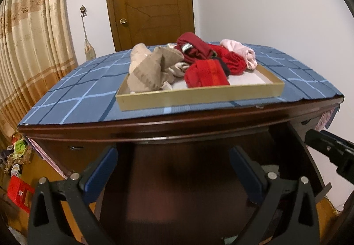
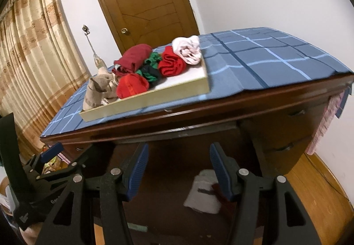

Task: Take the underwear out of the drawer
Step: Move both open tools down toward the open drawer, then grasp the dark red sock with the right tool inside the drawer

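Note:
The dark wooden drawer [image 1: 177, 189] is pulled out below the desk edge, and both grippers hover over it. My left gripper [image 1: 173, 169] is open and empty above the drawer's bare floor. My right gripper [image 2: 178, 172] is open and empty, and a white piece of underwear [image 2: 203, 192] lies in the drawer [image 2: 154, 178] just beyond its fingertips. A shallow tan tray [image 1: 199, 93] on the desk top holds a pile of red, beige and pink underwear [image 1: 192, 63]. The tray [image 2: 143, 99] and pile [image 2: 150, 66] also show in the right wrist view.
A blue checked cloth [image 1: 88, 90] covers the desk top. A wooden door [image 1: 150, 1] and a curtain [image 1: 26, 46] stand behind. Closed drawers [image 2: 287, 130] sit right of the open one. A red stool [image 1: 17, 192] and clutter lie on the floor at left.

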The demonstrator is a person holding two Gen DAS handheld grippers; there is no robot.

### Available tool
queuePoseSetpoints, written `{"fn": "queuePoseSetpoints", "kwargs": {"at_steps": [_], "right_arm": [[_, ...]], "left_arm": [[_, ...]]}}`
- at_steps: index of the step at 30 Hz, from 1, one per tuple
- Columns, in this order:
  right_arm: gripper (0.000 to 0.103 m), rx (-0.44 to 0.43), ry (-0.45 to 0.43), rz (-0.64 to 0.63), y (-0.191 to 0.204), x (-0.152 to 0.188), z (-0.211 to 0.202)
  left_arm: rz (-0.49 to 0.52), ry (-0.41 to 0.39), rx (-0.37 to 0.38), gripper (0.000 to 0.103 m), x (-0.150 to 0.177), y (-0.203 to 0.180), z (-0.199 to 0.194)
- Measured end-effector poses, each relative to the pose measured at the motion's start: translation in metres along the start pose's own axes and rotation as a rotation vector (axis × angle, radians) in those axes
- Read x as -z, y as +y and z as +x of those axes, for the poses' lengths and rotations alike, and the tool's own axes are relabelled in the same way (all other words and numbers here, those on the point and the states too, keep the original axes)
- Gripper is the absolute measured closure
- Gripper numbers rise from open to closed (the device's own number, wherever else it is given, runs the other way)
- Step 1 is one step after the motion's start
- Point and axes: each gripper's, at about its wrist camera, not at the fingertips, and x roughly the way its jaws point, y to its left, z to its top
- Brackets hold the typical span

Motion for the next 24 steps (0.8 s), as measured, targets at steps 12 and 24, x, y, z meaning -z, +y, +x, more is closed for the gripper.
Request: {"fn": "queuePoseSetpoints", "kwargs": {"at_steps": [12,24], "right_arm": [[0.043,0.054,0.073,0.03,-0.03,0.036,-0.011],[0.043,0.079,0.167,-0.074,-0.049,0.045,0.001]], "left_arm": [[0.056,0.084,0.034,0.0,0.033,-0.016,0.004],[0.147,0.201,0.115,0.0,0.037,-0.045,0.023]]}}
